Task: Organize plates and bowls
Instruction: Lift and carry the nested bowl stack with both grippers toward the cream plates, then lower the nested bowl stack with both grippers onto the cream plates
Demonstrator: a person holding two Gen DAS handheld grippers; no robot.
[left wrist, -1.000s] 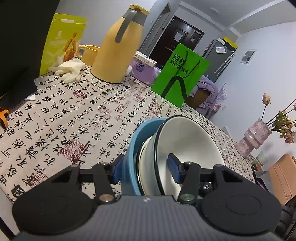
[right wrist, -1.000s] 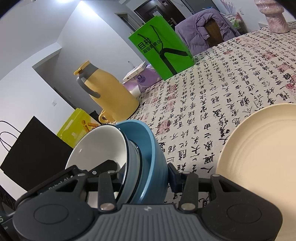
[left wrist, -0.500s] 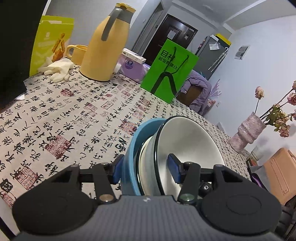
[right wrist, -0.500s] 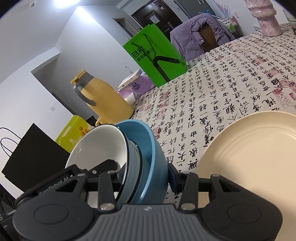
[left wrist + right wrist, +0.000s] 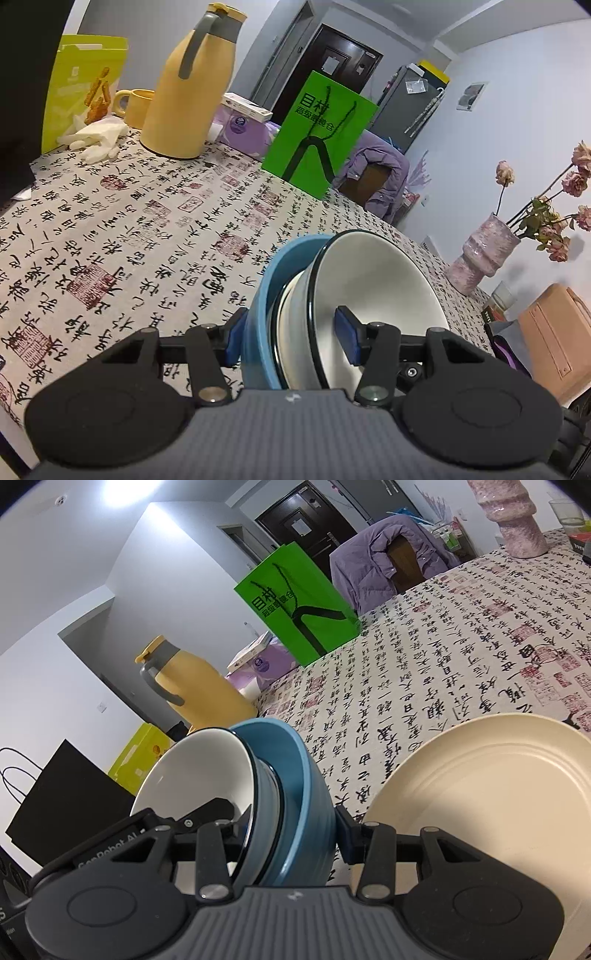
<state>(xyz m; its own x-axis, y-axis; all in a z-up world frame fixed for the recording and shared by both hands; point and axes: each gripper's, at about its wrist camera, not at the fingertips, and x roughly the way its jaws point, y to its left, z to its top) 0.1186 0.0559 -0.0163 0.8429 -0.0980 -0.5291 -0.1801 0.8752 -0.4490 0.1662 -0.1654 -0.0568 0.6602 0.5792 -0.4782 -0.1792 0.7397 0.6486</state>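
Together, the left gripper (image 5: 291,341) and right gripper (image 5: 291,832) stay clamped on the blue bowl (image 5: 264,291), the white bowl (image 5: 373,280) nested inside; the cream plate (image 5: 491,786) beside the right fingers now shows fuller.

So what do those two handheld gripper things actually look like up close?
Both look alike. The left gripper and right gripper each have a ribbed grey body, black linkage arms with silver pivot pins, round black discs at the sides, and blue pads on the fingertips. White lettering runs along a black bar in the right wrist view.
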